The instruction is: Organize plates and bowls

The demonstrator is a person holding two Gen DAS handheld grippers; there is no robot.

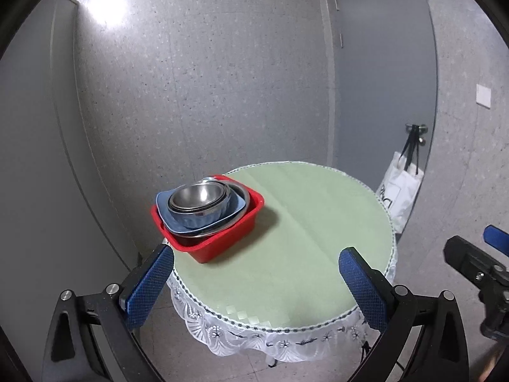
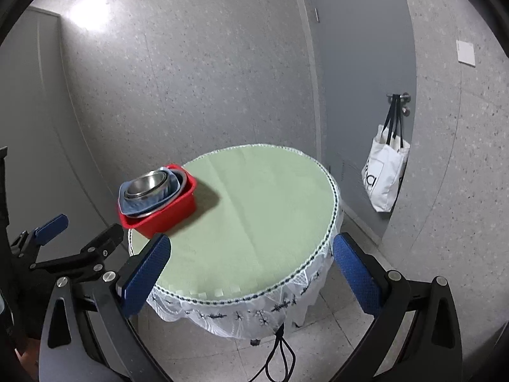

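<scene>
A red plastic basin point(image 1: 222, 242) point(image 2: 171, 215) sits at the left edge of a round table point(image 1: 311, 242) point(image 2: 254, 210). Inside it are stacked dishes: a blue squarish plate point(image 1: 165, 202) point(image 2: 125, 202), a metal plate under it, and nested steel bowls point(image 1: 198, 195) point(image 2: 148, 184) on top. My left gripper point(image 1: 256, 275) hovers open in front of the table, with the basin just beyond its left finger. My right gripper point(image 2: 251, 262) is open too, held back from the table's near edge with nothing between its fingers. The left gripper point(image 2: 79, 234) also shows at the left of the right wrist view.
The table has a pale green top and a white lace skirt point(image 1: 254, 334) point(image 2: 241, 308). A white tote bag point(image 1: 399, 191) point(image 2: 383, 175) hangs from the handle of a grey door point(image 1: 381, 95). Grey walls stand close behind. A black cable point(image 2: 280, 356) lies on the floor.
</scene>
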